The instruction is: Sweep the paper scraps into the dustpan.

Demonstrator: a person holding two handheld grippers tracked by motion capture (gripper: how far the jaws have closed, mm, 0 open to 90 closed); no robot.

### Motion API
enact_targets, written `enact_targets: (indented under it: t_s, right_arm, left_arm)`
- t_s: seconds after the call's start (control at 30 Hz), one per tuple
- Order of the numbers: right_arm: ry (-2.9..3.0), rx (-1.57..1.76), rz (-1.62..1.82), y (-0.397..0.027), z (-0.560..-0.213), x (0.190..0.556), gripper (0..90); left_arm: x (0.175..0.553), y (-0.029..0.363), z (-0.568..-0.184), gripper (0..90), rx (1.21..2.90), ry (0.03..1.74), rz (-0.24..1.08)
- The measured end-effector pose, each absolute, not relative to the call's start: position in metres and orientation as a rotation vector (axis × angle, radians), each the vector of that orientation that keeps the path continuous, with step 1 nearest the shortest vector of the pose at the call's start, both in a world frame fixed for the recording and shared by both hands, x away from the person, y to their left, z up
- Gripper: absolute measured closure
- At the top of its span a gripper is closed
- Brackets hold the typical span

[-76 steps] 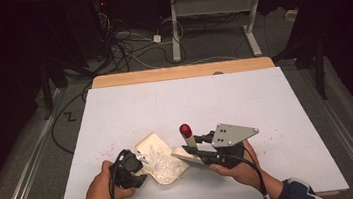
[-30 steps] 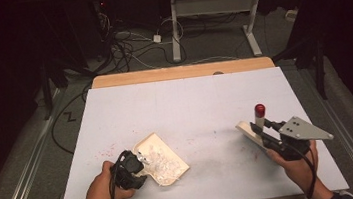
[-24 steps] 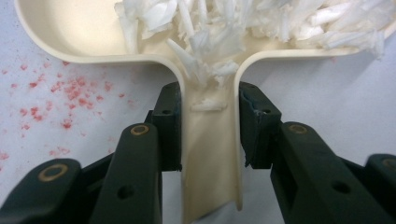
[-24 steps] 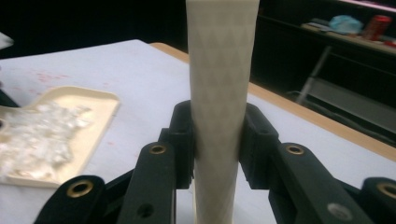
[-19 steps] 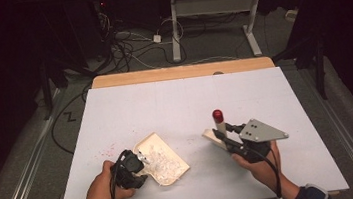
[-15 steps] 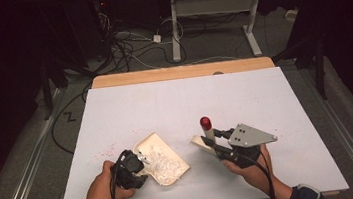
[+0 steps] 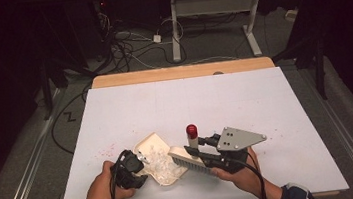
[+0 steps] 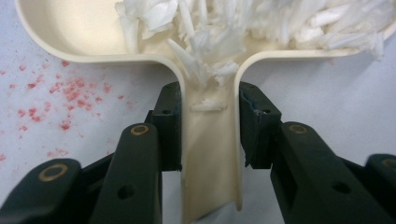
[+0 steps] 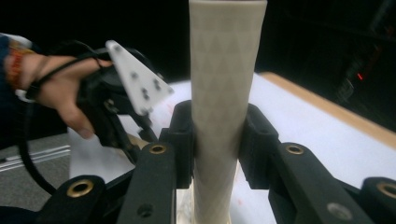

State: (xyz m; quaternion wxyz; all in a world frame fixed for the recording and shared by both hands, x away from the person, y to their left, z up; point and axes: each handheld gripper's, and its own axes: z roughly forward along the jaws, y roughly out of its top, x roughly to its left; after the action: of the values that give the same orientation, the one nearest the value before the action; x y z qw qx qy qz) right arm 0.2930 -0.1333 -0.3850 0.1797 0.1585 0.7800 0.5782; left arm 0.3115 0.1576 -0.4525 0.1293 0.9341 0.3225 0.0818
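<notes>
Sweeping is in hand: left gripper (image 8: pixel 208 135) clamps the dustpan (image 7: pixel 157 158) handle, right gripper (image 9: pixel 217 144) grips the brush (image 7: pixel 189 155); next, draw remaining scraps (image 8: pixel 261 23) inward.

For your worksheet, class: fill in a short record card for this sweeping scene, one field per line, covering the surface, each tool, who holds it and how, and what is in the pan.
Surface: white table
Left hand-held gripper: shut on the dustpan handle
Dustpan: cream, lying on the table
Dustpan contents: white shreds heaped inside
Right hand-held gripper: shut on the brush handle
Brush: red-tipped handle, head at the dustpan's open edge
Table marks: red specks beside the dustpan
</notes>
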Motion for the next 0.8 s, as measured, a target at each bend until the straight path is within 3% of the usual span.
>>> enact_targets:
  t_s: [0.8]
  right_arm:
    - [2.124,0.545,1.571,-0.19,-0.364,0.312,70.8]
  left_arm:
    - [0.321,0.169,-0.452,62.9,2.633,1.026,0.209]
